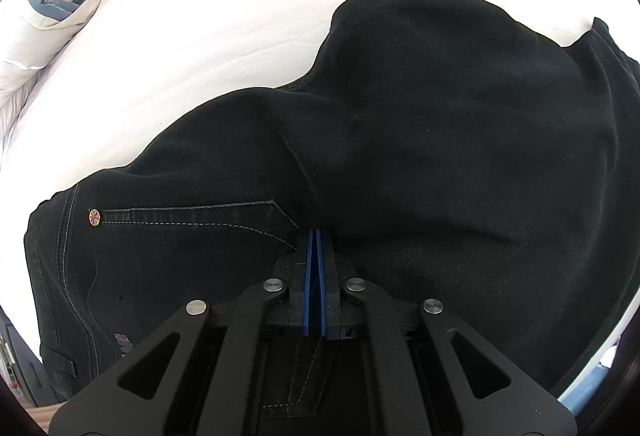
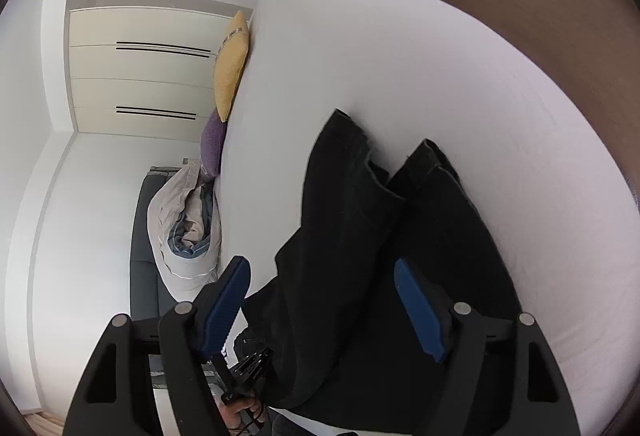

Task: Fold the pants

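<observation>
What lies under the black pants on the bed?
A white bed sheet shows all round the black pants, so they lie straight on it. Whatever is beneath the bunched fabric itself is covered and cannot be seen.

text: none legible | pants (image 1: 400,139) rivet (image 1: 95,216): flag emblem only

A white bed (image 2: 400,75) carries the black pants (image 2: 360,236), which lie spread across its sheet. At its far edge sit a yellow pillow (image 2: 230,75), a purple pillow (image 2: 214,147) and a bunched duvet (image 2: 188,232).
</observation>
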{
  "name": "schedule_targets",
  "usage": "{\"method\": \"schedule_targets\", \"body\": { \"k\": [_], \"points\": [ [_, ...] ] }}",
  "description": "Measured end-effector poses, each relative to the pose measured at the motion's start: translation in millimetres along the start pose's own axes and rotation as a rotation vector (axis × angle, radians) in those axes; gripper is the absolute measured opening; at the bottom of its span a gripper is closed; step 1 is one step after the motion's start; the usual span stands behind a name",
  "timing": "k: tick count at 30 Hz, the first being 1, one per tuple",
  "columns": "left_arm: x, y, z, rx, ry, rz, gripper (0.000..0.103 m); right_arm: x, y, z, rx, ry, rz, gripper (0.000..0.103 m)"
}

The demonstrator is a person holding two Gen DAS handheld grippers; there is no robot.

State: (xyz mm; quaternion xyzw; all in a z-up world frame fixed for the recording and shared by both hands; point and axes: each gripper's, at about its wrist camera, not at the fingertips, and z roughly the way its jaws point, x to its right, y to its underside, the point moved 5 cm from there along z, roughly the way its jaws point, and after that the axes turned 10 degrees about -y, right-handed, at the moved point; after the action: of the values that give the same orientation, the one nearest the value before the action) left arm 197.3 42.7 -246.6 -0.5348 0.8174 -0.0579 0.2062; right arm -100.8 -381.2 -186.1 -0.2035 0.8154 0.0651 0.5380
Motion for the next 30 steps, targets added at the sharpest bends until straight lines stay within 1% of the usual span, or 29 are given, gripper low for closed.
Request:
{"method": "schedule_targets", "body": {
  "k": [2,3,5,6,8,9,10,11,12,13,15,17,18,19,21,22,23,24,25,26,27,29,30],
  "points": [
    [3.8,3.1,1.2,0.001,0.002,-0.003,0.002,17.5,-7.7,7.5,0.017,0.036,-0.005,0.077],
    [4.3,3.1,0.0,0.001,0.004,-0.005,0.002,23.3,-12.4,7.9,0.037,0.025,0.002,0.076],
    [8.0,5.4,1.8,-0.002,0.005,-0.007,0.002,23.5,-26.1,7.9,0.073,-0.034,-0.018,0.074],
    [9.5,5.5,1.1,-0.002,0.002,-0.006,0.002,23.6,-31.0,7.6,0.077,-0.041,-0.032,0.074],
    [12.2,5.6,-0.2,0.002,-0.002,-0.003,0.002,24.1,-35.8,15.9,0.039,-0.054,-0.034,0.076],
    [10.9,5.3,-0.8,0.003,-0.002,-0.004,0.002,21.0,-37.1,19.7,0.013,-0.073,-0.055,0.074],
    [11.4,5.8,-0.4,0.004,-0.003,-0.006,0.002,17.6,-37.5,24.1,-0.012,-0.072,-0.086,0.06],
    [8.1,4.8,-2.3,0.006,-0.003,-0.006,0.002,14.2,-37.0,29.9,-0.036,-0.054,-0.105,0.033],
    [8.0,4.7,-3.1,0.007,-0.007,-0.005,0.002,15.3,-36.5,30.5,-0.057,-0.023,-0.111,0.018],
    [8.3,4.9,-3.4,0.008,-0.011,-0.002,0.002,17.2,-35.5,28.0,-0.065,0.01,-0.1,0.013],
    [10.0,5.7,-2.8,0.01,-0.02,0.005,0.002,11.1,-34.4,21.2,-0.055,0.017,-0.089,0.012],
    [11.7,5.3,-3.7,0.013,-0.027,0.01,0.002,-10.2,-29.8,8.1,-0.047,0.029,-0.133,0.011],
    [12.6,5.4,-3.4,0.014,-0.028,0.011,0.002,-20.1,-28.2,-0.3,-0.037,0.03,-0.13,0.011],
    [13.6,5.6,-3.0,0.014,-0.028,0.011,0.002,-27.5,-26.2,-11.4,-0.032,0.025,-0.1,0.011],
    [14.4,6.3,-1.4,0.014,-0.026,0.009,0.002,-35.9,-21.1,-27.3,-0.027,0.009,0.008,0.012],
    [14.6,6.6,-1.1,0.014,-0.025,0.008,0.002,-41.7,-14.7,-36.7,-0.034,-0.009,0.052,0.015],
    [14.6,6.8,-0.9,0.016,-0.025,0.008,0.002,-49.8,-9.0,-44.6,-0.031,-0.008,0.046,0.017],
    [14.1,6.3,-2.0,0.018,-0.026,0.008,0.002,-57.7,-4.3,-54.0,-0.01,0.01,0.024,0.019],
    [14.2,6.5,-2.1,0.02,-0.026,0.009,0.002,-60.4,-2.7,-63.7,0.018,0.025,0.017,0.042],
    [14.7,7.7,-0.5,0.021,-0.027,0.011,0.002,-59.3,-3.7,-74.0,0.052,0.025,0.037,0.072],
    [15.0,7.9,-0.2,0.022,-0.028,0.014,0.002,-54.1,-5.8,-88.3,0.108,0.03,0.074,0.078],
    [14.9,7.4,-1.2,0.02,-0.03,0.019,0.002,-47.7,-10.7,-114.0,0.206,0.065,0.083,0.079],
    [15.2,7.2,-1.7,0.019,-0.031,0.02,0.002,-49.1,-11.7,-123.8,0.239,0.049,0.06,0.079]
  ]
}}
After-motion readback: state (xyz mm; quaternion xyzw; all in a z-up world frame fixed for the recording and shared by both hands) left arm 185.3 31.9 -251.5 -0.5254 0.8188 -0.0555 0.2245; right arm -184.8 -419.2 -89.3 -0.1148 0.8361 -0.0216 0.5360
